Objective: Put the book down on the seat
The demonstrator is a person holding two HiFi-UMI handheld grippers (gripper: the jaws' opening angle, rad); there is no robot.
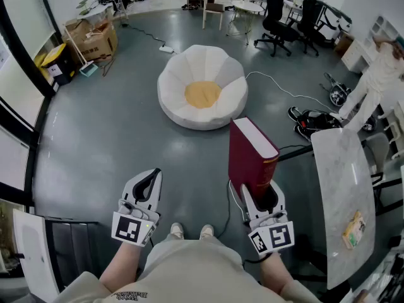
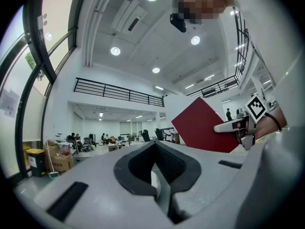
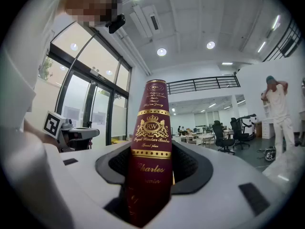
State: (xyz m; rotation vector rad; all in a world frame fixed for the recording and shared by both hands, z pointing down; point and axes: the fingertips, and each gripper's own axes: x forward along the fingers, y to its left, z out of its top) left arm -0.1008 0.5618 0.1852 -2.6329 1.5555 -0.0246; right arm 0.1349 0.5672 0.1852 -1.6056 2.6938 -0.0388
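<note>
Firmly, the right hand-held gripper (image 1: 259,199) clamps the maroon book (image 1: 251,153) upright.
</note>
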